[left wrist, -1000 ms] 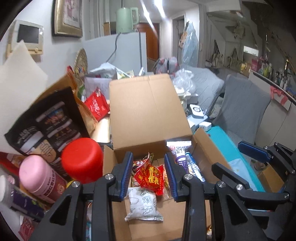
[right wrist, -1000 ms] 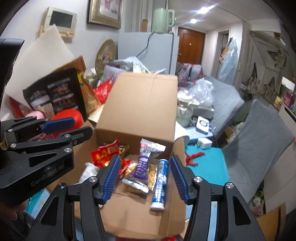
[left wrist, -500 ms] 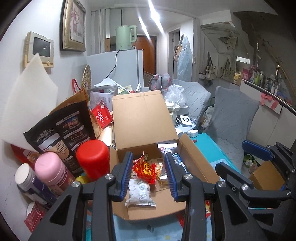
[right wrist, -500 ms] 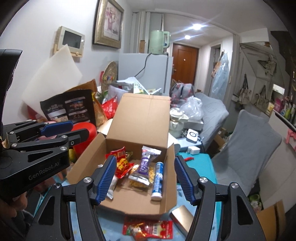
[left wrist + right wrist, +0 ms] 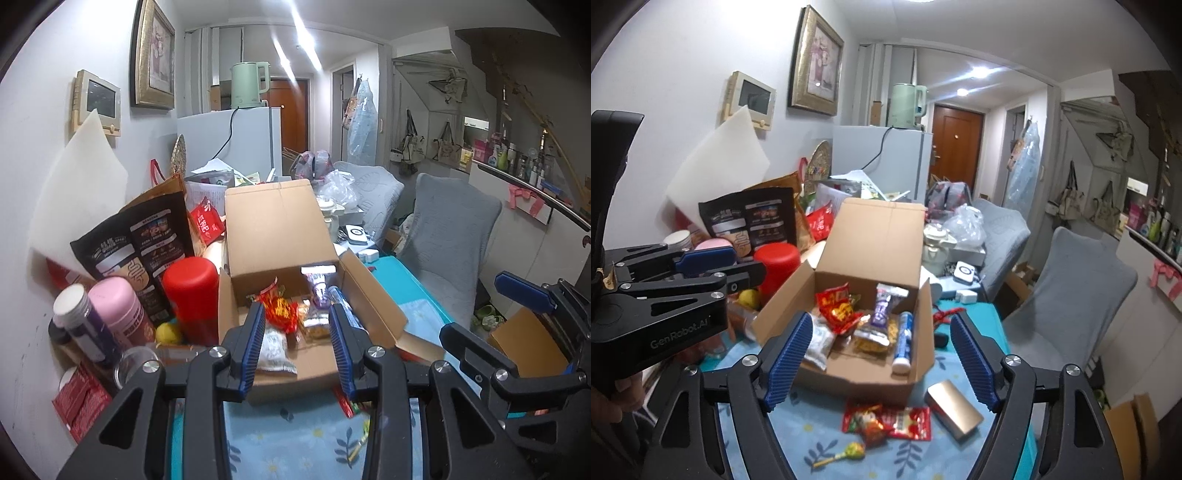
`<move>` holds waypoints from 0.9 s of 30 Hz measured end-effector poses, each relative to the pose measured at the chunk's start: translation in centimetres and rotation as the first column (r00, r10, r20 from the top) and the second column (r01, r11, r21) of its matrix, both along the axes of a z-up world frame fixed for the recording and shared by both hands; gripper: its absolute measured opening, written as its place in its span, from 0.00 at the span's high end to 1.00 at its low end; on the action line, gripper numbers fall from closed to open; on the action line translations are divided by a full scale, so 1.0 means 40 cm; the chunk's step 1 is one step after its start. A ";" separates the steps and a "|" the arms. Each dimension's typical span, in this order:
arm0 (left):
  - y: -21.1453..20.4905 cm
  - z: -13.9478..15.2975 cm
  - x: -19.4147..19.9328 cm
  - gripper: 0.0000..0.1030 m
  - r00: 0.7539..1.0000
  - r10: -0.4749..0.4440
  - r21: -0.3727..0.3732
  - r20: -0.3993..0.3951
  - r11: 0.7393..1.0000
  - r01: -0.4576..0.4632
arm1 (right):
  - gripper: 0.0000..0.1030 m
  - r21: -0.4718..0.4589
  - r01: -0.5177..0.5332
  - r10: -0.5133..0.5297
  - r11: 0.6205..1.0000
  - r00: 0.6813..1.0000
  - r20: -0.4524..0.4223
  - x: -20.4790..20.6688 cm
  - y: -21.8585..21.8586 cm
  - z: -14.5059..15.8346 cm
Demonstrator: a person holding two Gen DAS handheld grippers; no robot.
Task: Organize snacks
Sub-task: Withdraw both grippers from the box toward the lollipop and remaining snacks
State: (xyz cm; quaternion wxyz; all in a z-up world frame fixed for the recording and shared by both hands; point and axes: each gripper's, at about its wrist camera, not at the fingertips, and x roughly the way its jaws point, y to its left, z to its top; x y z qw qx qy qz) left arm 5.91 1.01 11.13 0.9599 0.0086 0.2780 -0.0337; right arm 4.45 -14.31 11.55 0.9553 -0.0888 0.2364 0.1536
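The worktop [image 5: 820, 428] carries a light blue cloth with a flower and leaf print. An open brown cardboard box [image 5: 849, 373] stands on it directly ahead of both hand-held grippers, its lid flap upright at the far side. Inside lie a red crinkled snack packet [image 5: 838, 308], a purple wrapped snack bar [image 5: 882, 310], a white and blue tube [image 5: 904, 341] along the box's right wall, a clear bag of yellow crisps [image 5: 873, 338] and a white printed sachet [image 5: 818, 341].

Below the right hand-held gripper [image 5: 881, 363], on the cloth in front of the box, lie a red flat snack packet [image 5: 886, 422], a gold rectangular bar [image 5: 953, 415] and a yellow-green lollipop [image 5: 851, 452].

The right hand-held gripper is released, its blue pads wide apart, and carries nothing. The left hand-held gripper [image 5: 297, 347] is likewise released and bare.

To the left of the left hand-held gripper stand a red cylindrical canister [image 5: 192, 299], a pink bottle [image 5: 120, 314] and a black printed pouch [image 5: 136, 251]. Beyond the box stand a white refrigerator [image 5: 882, 162] with a pale green kettle [image 5: 907, 107] on top, a brown door [image 5: 955, 144] and a grey upholstered chair [image 5: 1075, 291].

The near box wall is blurred in the left wrist view. Packet lettering cannot be read.
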 end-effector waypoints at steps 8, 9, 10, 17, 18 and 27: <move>-0.018 -0.057 -0.087 0.66 0.999 -0.027 -0.026 -0.032 0.999 0.026 | 0.24 0.006 -0.001 0.001 1.000 1.000 -0.024 -0.087 -0.025 -0.050; -0.020 -0.065 -0.095 0.66 0.999 -0.032 -0.031 -0.038 0.999 0.031 | 0.24 0.007 0.001 0.000 1.000 1.000 -0.028 -0.094 -0.027 -0.057; -0.022 -0.074 -0.101 0.66 0.998 -0.040 -0.038 -0.047 0.999 0.038 | 0.24 0.008 0.003 -0.003 1.000 0.999 -0.034 -0.102 -0.029 -0.065; -0.035 -0.154 -0.130 0.66 0.991 -0.068 -0.062 -0.114 0.996 0.061 | 0.24 0.011 0.010 -0.009 1.000 0.997 -0.083 -0.136 -0.041 -0.137; -0.041 -0.165 -0.136 0.66 0.990 -0.074 -0.063 -0.119 0.996 0.066 | 0.24 0.013 0.011 -0.010 1.000 0.996 -0.092 -0.140 -0.042 -0.149; -0.062 -0.248 -0.135 0.66 0.982 -0.095 -0.047 -0.165 0.995 0.089 | 0.24 0.037 0.022 -0.014 0.999 0.981 -0.195 -0.134 -0.071 -0.254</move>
